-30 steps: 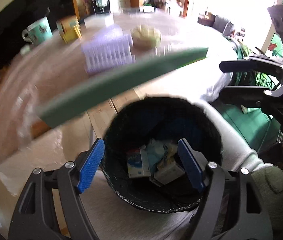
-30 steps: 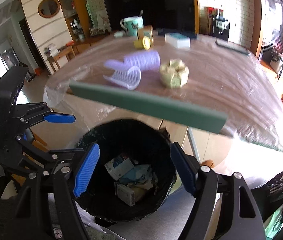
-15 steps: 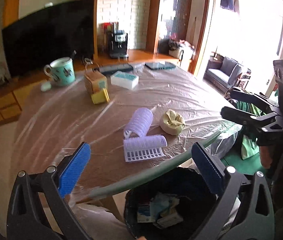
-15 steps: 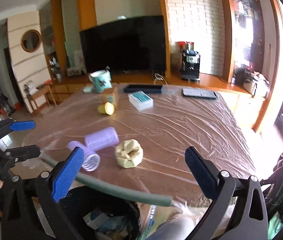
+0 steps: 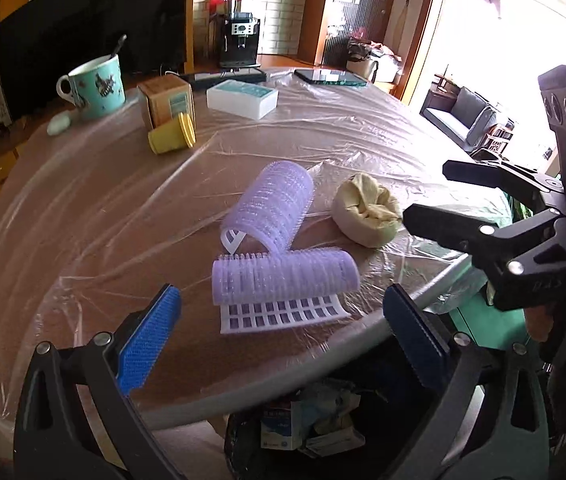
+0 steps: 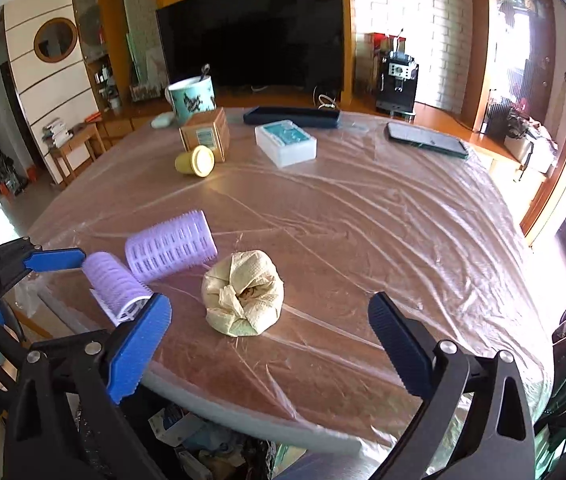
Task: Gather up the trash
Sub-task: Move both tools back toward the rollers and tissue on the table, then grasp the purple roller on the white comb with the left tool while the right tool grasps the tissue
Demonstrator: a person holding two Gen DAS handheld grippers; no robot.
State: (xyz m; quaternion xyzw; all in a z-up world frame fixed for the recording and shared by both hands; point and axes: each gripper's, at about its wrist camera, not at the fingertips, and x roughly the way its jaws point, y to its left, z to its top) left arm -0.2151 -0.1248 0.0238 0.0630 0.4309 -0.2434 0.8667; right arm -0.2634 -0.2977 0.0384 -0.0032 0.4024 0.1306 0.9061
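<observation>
The round wooden table under a sheet of clear plastic film curves across both views, its pale grey rim running close beneath the two grippers, and the stretch of top from the near rim out to the centre and right side lies bare in the right wrist view. Just below that rim stands the black-lined trash bin, holding small cartons and crumpled paper. The left gripper hangs over the near rim with its blue-padded jaws spread wide and gripping nothing; the right gripper likewise has its jaws wide apart and empty. The crumpled pale yellow paper ball sits on the film near the rim, a squat rounded lump with no clear long axis, its twisted knot turned toward the right wrist camera. In that view it lies ahead of and between the open jaws, nearer the left pad and touching neither. To its left two lilac plastic hair rollers lie close together; in the left wrist view the nearer roller lies crosswise just ahead of the left jaws, the other angled away behind it, with the paper ball just beside them on the right. Farther back stand a teal patterned mug, a brown cardboard box, a toppled yellow cup and a white-and-teal flat box.
</observation>
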